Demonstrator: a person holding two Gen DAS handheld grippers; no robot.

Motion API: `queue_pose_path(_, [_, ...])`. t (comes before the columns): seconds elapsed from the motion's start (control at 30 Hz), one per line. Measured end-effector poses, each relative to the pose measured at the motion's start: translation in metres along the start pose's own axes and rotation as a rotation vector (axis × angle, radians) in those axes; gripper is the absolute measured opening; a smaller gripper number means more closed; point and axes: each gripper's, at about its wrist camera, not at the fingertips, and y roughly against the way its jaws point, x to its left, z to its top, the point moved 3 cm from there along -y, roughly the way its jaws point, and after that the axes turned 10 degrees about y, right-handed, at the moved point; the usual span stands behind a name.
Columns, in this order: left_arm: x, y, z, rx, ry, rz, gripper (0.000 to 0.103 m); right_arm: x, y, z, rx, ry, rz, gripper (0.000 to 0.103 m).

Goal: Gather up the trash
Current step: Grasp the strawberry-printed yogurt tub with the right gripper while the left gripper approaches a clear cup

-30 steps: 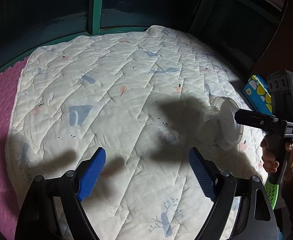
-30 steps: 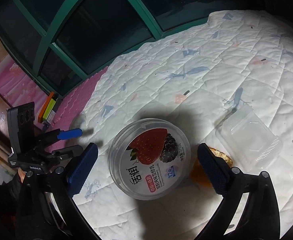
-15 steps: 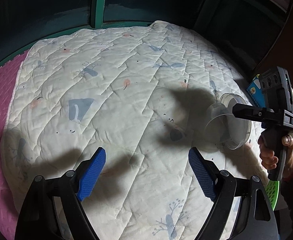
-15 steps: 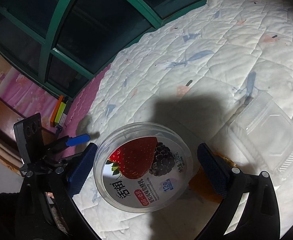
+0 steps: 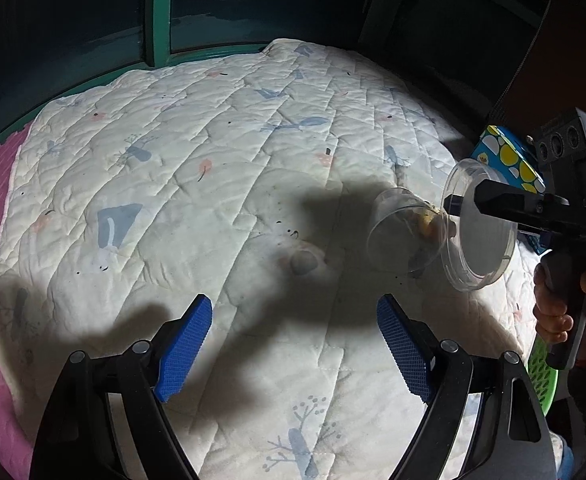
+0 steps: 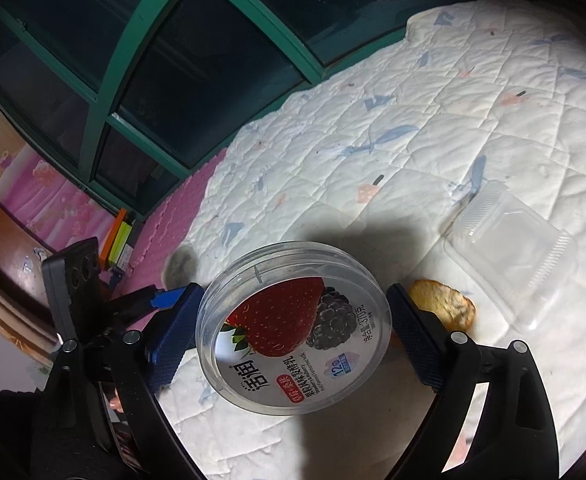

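Clear round plastic yoghurt tub w/ berry lid (image 6: pixel 293 332) is gripped by right tool (image 6: pixel 293 334), jaws just closed onto it; left tool (image 5: pixel 293 344) is held wide, empty, over white quilted mat (image 5: pixel 213 200).

Yogurt tub (image 6: pixel 293 328): clear round plastic, strawberry and blackberry label on lid, tipped on its side above the quilt, lid facing the right wrist camera. Clamshell box (image 6: pixel 509 252): clear, empty, closed, lying flat at 2 o'clock from the tub. Bread piece (image 6: pixel 443 306): browned, on the quilt at 3 o'clock, just beside the box.
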Motion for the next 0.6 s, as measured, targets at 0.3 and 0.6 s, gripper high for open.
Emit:
queue_pose_path(0.3, [-0.045,-0.016,0.005,0.012,-0.056,-0.07,0.086,0.016,0.065,-0.03,-0.103,-0.043,-0.067,0.09])
queue_pose_path(0.6, [-0.074,-0.046,0.011,0.019,-0.105,-0.069,0.089,0.024,0.113,-0.07,-0.186,-0.102,-0.14,0.09])
